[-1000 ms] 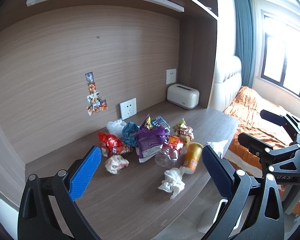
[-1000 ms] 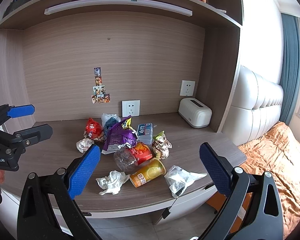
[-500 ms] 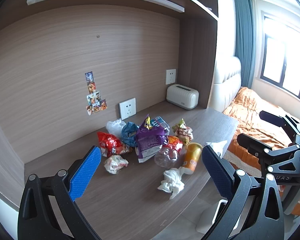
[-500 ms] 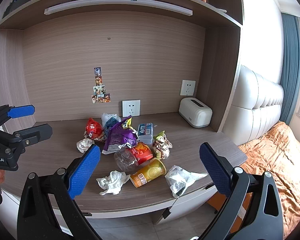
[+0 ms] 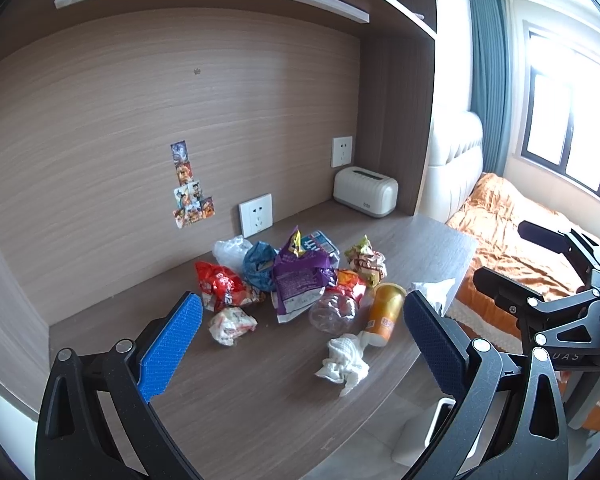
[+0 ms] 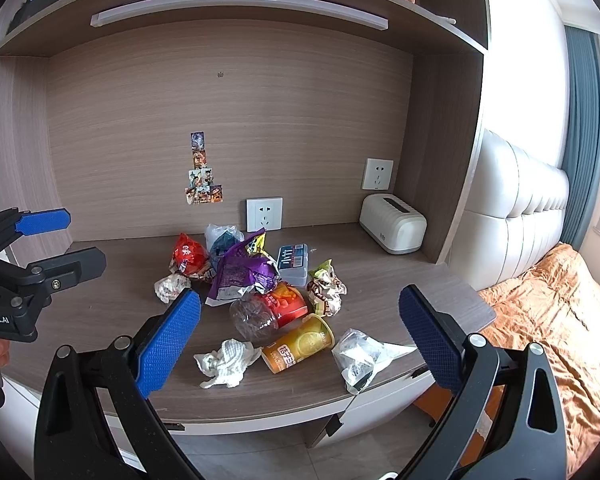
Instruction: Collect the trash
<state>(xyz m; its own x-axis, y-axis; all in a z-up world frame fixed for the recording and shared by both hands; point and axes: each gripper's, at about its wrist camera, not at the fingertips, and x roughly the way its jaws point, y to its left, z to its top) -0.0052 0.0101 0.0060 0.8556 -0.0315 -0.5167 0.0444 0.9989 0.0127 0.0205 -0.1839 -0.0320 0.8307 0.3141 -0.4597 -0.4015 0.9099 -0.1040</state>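
A pile of trash lies on the wooden desk (image 6: 100,320): a purple snack bag (image 6: 242,276), a red wrapper (image 6: 188,258), a crushed clear bottle (image 6: 254,318), an orange cup on its side (image 6: 298,344), a crumpled white tissue (image 6: 226,362) and a clear plastic bag (image 6: 360,358) at the front edge. The same pile shows in the left wrist view, with the purple bag (image 5: 300,280) and the tissue (image 5: 344,362). My left gripper (image 5: 300,340) is open and empty, held short of the pile. My right gripper (image 6: 300,340) is open and empty, in front of the desk.
A white toaster-shaped box (image 6: 392,224) stands at the back right of the desk. Wall sockets (image 6: 264,214) sit behind the pile. A bed with an orange cover (image 6: 560,308) is to the right. A white bin rim (image 5: 440,420) shows below the desk edge.
Both views shift only very slightly; the grippers stay open and nothing on the desk has moved.
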